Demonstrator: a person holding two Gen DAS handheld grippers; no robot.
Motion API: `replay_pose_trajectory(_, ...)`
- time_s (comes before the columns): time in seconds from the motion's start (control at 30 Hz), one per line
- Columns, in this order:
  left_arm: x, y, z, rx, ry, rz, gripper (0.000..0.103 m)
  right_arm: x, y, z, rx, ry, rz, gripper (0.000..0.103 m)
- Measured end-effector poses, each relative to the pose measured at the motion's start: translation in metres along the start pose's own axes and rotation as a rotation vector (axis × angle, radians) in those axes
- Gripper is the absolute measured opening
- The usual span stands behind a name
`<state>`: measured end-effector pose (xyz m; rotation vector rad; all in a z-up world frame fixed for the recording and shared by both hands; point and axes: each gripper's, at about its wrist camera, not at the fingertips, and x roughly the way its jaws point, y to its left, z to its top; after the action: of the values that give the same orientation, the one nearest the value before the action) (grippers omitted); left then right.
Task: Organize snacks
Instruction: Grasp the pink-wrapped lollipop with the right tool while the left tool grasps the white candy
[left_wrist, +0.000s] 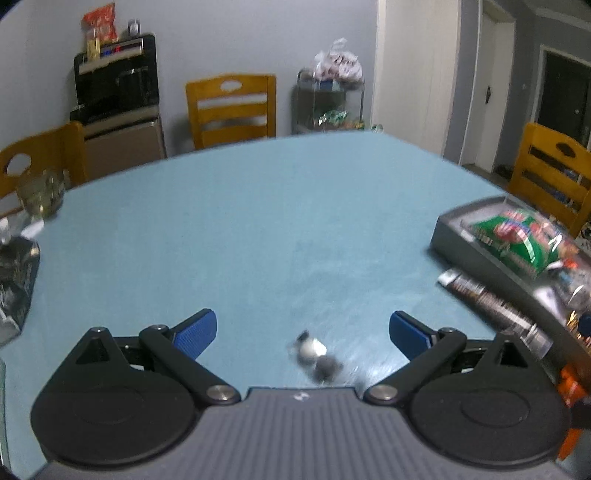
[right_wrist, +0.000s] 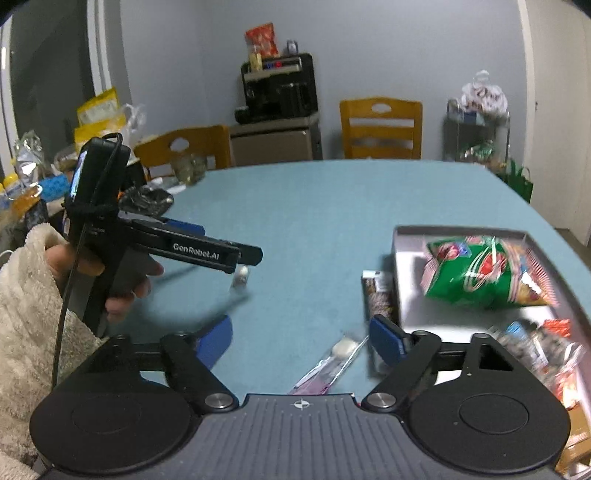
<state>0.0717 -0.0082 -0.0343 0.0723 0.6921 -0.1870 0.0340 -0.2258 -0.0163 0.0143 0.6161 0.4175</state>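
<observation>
Crinkly green snack bag (right_wrist: 476, 277), rectangular tray (right_wrist: 402, 266)

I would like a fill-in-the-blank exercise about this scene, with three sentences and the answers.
1. The green bag lies inside the ____.
2. The tablecloth is ____ in colour.
3. The small sweet lies on the table between the left gripper's ____.

Missing words: tray; blue; fingers

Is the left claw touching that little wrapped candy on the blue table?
Apart. In the left wrist view the left claw stands open, and the small candy lies on the table between its fingers, with bare cloth either side.
</observation>
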Motion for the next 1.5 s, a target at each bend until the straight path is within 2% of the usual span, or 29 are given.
replay_pose_trajectory(0.13, 0.008, 0.002, -0.002, -0.019, 0.014, 0.010, 0.101, 0.013, 0.007, -0.004, 0.013, 0.011, -0.034, 0.065)
replay_pose_trajectory(0.23, 0.011, 0.001, -0.001, -0.012, 0.020, -0.001, 0.101, 0.022, 0.010, -0.008, 0.005, 0.031, -0.074, 0.060)
replay_pose_trajectory(0.47, 0.014, -0.010, -0.004, 0.007, 0.050, -0.060, 0.101, 0.041, 0.008, -0.017, 0.014, 0.119, -0.100, 0.060)
replay_pose_trajectory(0.67, 0.023, -0.020, -0.008, 0.023, 0.070, -0.056, 0.099, 0.049, 0.009, -0.020, 0.019, 0.135, -0.088, 0.059)
replay_pose_trajectory(0.87, 0.031, -0.017, -0.010, 0.027, 0.076, -0.034, 0.087, 0.054, 0.011, -0.018, -0.002, 0.124, -0.112, 0.057)
replay_pose_trajectory(0.9, 0.030, -0.017, -0.010, 0.031, 0.074, -0.038, 0.083, 0.055, 0.012, -0.018, -0.009, 0.121, -0.115, 0.057)
replay_pose_trajectory(1.03, 0.030, -0.016, -0.010, 0.042, 0.065, -0.056, 0.072, 0.058, 0.016, -0.020, -0.058, 0.116, -0.107, 0.049)
replay_pose_trajectory(1.13, 0.030, -0.019, -0.011, 0.056, 0.052, -0.069, 0.067, 0.061, 0.017, -0.020, -0.055, 0.124, -0.075, 0.048)
replay_pose_trajectory(1.23, 0.030, -0.018, -0.011, 0.059, 0.049, -0.077, 0.067, 0.060, 0.016, -0.017, -0.025, 0.131, -0.032, 0.048)
replay_pose_trajectory(1.5, 0.028, -0.020, -0.011, 0.077, 0.048, -0.115, 0.050, 0.064, 0.021, -0.019, -0.054, 0.113, -0.068, 0.047)
